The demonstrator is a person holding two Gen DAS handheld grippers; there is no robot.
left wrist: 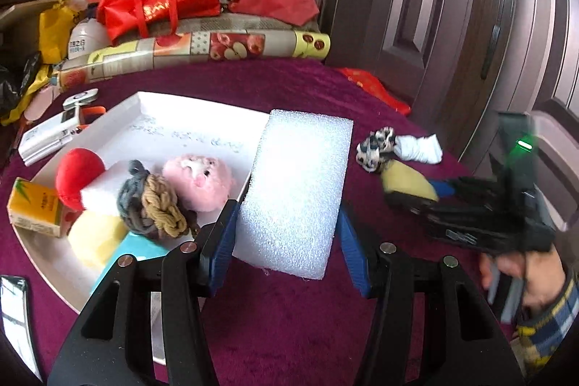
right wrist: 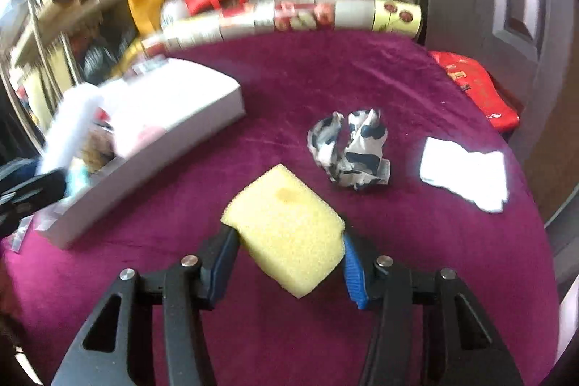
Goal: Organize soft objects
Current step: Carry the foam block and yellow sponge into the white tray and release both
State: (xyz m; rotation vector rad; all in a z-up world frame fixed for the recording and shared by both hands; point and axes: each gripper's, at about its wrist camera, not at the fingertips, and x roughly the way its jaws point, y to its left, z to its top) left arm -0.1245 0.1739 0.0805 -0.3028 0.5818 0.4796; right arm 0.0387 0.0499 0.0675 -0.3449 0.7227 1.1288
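Observation:
My left gripper (left wrist: pixel 286 237) is shut on a white foam block (left wrist: pixel 296 190), held above the purple cloth at the right edge of the white tray (left wrist: pixel 155 111). The tray holds a red plush (left wrist: pixel 77 179), a pink plush (left wrist: pixel 199 179), a braided yarn toy (left wrist: pixel 152 205) and a pale yellow sponge (left wrist: pixel 94 237). My right gripper (right wrist: pixel 289 252) is shut on a yellow sponge (right wrist: pixel 289 230), its blue pads pressing both sides. Beyond it on the cloth lie a black-and-white spotted rag (right wrist: pixel 353 151) and a white sock (right wrist: pixel 463 169).
A fruit-print roll (left wrist: pixel 202 49) and red bags (left wrist: pixel 159 2) line the table's far edge. A red packet (right wrist: pixel 477 89) lies at the right rim beside a dark door (left wrist: pixel 452 24). White devices (left wrist: pixel 50 136) lie left of the tray. A person's hand (left wrist: pixel 524 274) grips the right tool.

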